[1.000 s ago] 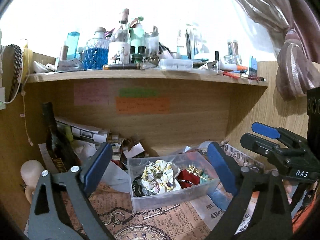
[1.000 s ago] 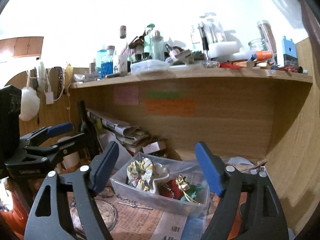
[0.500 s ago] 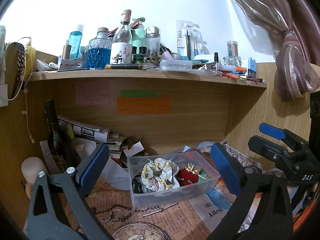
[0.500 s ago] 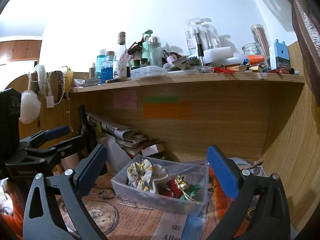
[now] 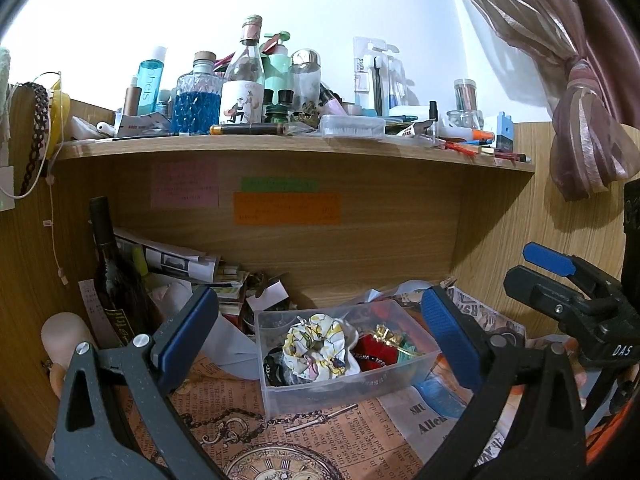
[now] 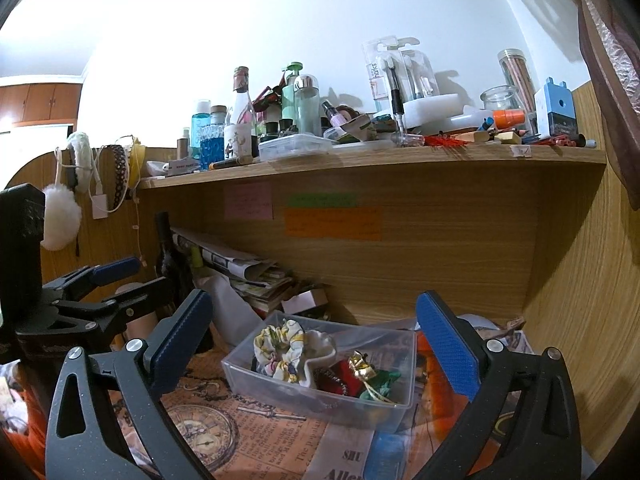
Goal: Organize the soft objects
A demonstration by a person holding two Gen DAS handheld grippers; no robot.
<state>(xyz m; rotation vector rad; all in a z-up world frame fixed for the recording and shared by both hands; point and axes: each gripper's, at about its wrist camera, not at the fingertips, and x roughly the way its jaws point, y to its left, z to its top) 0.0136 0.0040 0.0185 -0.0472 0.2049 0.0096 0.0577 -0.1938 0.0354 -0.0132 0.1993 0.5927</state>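
Observation:
A clear plastic box [image 5: 396,376] stands on the newspaper-covered desk under a wooden shelf. In it lie a white floral scrunchie [image 5: 316,344], a red scrunchie [image 5: 374,354] with a gold bow and a dark one at the left. The box [image 6: 280,382] and the floral scrunchie [image 6: 280,346] also show in the right wrist view. My left gripper [image 5: 320,340] is open and empty, held back in front of the box. My right gripper [image 6: 314,340] is open and empty too, beside it on the right.
A dark wine bottle [image 5: 110,276] and stacked newspapers [image 5: 176,260] stand at the back left. The shelf above [image 5: 280,144] is crowded with bottles and pens. A curtain [image 5: 584,120] hangs at the right. A white pompom [image 6: 60,216] hangs on the left wall.
Both grippers have drawn back and tilted up a little, so the box sits lower and smaller in view. Both stay open and empty.

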